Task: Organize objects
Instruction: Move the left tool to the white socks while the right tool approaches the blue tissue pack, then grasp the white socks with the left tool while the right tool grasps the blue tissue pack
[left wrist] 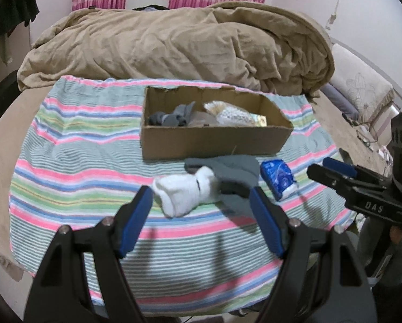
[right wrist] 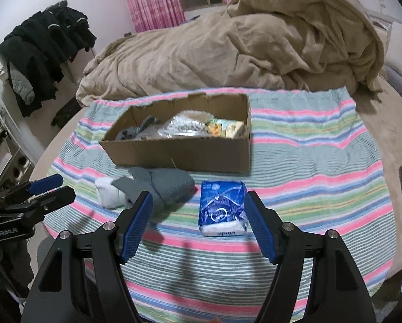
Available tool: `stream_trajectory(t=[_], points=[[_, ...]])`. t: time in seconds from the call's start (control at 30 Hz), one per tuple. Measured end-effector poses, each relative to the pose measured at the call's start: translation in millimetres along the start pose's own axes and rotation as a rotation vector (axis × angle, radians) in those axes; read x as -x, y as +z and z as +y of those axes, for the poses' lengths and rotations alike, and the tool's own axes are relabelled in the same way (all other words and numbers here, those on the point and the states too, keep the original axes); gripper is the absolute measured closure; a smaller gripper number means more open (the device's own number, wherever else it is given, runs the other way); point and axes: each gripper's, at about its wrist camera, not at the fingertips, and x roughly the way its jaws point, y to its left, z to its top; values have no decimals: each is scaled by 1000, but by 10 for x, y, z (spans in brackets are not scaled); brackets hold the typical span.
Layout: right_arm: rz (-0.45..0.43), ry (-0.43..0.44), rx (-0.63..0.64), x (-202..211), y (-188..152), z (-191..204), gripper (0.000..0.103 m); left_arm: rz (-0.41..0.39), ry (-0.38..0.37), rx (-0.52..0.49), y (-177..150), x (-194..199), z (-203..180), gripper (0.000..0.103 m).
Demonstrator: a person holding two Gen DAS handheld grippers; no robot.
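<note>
Hovering above a striped cloth (left wrist: 79,161) spread on the bed, the left gripper (left wrist: 201,204) has its jaws wide apart and empty, with a rolled white sock (left wrist: 184,191) lying on the cloth between and just past the blue pads, touching a grey sock (left wrist: 233,169) behind it. The right gripper (right wrist: 198,207) is likewise spread and holding nothing, a blue tissue pack (right wrist: 222,207) resting on the cloth between its fingers, just right of the socks. Beyond these things sits an open cardboard box (right wrist: 190,153) holding grey socks and wrapped packets, in front of a rumpled tan blanket (left wrist: 174,45).
</note>
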Motion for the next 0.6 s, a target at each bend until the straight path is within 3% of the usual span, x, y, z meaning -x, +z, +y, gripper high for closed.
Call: stream_trajectory(t=[0.6], points=[[108,-37,-29,-701,-114,-195,30,98,27,-55,-134,-807,174,27]])
